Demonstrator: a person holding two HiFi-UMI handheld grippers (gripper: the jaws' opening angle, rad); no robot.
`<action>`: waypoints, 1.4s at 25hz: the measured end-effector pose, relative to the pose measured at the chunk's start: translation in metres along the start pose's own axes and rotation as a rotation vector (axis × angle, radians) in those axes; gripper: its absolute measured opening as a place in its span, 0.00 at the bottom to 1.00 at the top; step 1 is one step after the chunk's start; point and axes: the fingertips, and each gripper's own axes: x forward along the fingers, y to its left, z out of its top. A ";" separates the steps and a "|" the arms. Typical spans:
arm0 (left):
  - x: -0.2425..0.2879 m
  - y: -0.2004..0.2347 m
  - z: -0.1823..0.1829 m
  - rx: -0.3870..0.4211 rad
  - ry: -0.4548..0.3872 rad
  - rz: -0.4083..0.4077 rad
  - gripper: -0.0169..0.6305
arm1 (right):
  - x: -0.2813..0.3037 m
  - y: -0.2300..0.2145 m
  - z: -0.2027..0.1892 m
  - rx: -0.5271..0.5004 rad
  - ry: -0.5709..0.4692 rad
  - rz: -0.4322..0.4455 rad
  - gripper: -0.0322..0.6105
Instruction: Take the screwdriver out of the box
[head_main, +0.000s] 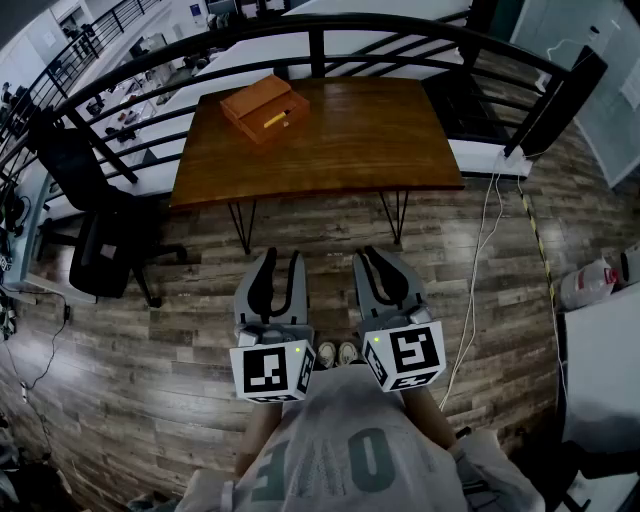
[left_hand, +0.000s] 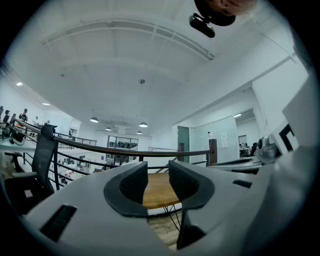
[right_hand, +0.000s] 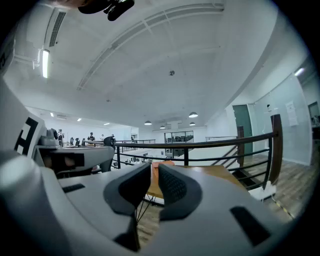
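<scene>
Screwdriver tiny — tip indistinct, box mostly behind jaws of right gripper

table | box on table, far-left corner | screwdriver in box | railing behind table | chair left of table | left gripper, right gripper before table, well apart from it

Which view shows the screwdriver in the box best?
The head view: the open wooden box sits near the table's far left corner, with the yellow screwdriver lying inside. The right gripper view catches only a sliver of the box beyond its jaws, no screwdriver. The left gripper view shows only tabletop.
</scene>
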 end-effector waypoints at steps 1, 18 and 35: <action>0.000 0.000 -0.001 0.003 -0.001 0.002 0.22 | 0.000 -0.001 0.000 -0.001 -0.001 0.002 0.14; 0.014 -0.008 -0.007 0.001 0.016 0.036 0.22 | -0.001 -0.028 -0.004 0.058 -0.011 0.010 0.13; 0.075 0.024 -0.035 -0.028 0.002 0.114 0.22 | 0.050 -0.076 -0.042 0.024 0.056 0.002 0.13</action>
